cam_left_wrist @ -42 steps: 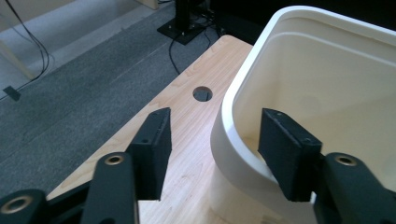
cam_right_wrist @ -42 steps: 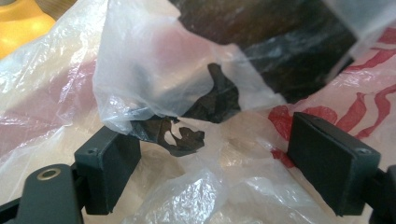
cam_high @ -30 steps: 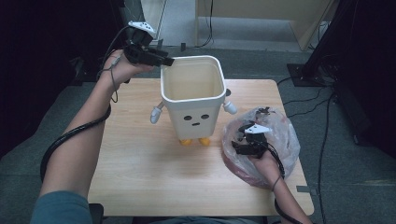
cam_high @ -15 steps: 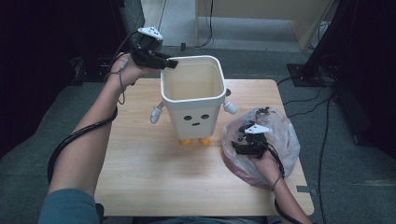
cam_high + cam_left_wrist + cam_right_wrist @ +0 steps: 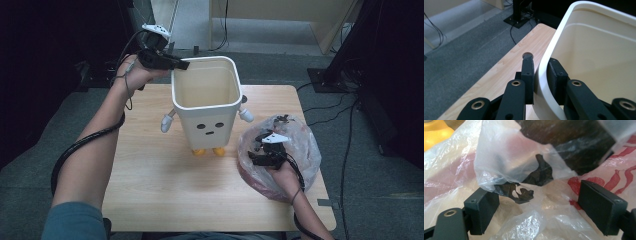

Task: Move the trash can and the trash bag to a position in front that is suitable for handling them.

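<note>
Landmark is the white bin (image 5: 206,102), the one with a face, stub arms and orange feet, standing upright mid-table (image 5: 150,190). Left of it: left gripper (image 5: 181,65) is at the bin's far-left rim corner, jaws just finished closing and now pinch the rim wall, one pad outside, one inside (image 5: 557,80). The grip sits right on the rounded corner, so it looks shallow; I'd keep the pinch firm and steady the bin rather than lift from there, since a corner hold can roll off and tip a tall light bin. Inside the bin: looks empty, no liner seen. Right of the bin and a bit nearer the person: crumpled clear plastic bag (image 5: 295,145) with red print, lying on the table, close to the bin's right arm but apart from it. Right gripper (image 5: 257,155) rests on the bag, jaws wide, loose film (image 5: 524,170) bunched between the pads, nothing pressed yet. Next call, as I read it: close on a thick fold near the bag mouth, not a single layer, then bring it to the bin opening while the left holds the rim still.
</note>
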A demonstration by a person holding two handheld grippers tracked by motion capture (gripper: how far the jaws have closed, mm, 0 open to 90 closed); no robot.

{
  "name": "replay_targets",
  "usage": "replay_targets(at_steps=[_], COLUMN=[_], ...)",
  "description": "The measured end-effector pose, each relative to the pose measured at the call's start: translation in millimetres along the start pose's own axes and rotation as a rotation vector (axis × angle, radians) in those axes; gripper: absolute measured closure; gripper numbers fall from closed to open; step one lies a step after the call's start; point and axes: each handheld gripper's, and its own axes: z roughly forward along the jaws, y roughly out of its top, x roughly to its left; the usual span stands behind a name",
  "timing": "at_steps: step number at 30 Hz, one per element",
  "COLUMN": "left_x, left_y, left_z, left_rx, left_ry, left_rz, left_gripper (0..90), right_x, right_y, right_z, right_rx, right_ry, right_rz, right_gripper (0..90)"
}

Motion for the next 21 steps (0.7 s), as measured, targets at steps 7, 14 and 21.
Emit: replay_targets(at_steps=[7,14,21], left_x=[0.8,-0.2,-1.5], left_y=[6.5,10.7,16.4], left_z=[-3.3,-11.0,-14.4], left_rx=[0.041,0.021,0.026], left_ry=[-0.021,-0.017,-0.020], left_rz=[-0.065,-0.052,-0.055], left_gripper=[77.0,77.0,76.7], right_x=[-0.1,0.0,0.0], right_y=[0.0,0.0,0.0], right_z=[0.0,0.0,0.0], right_rx=[-0.001,-0.001,-0.001], right_ry=[-0.001,-0.001,-0.001], right_rz=[-0.002,-0.002,-0.002], right_gripper=[17.3,17.3,17.3])
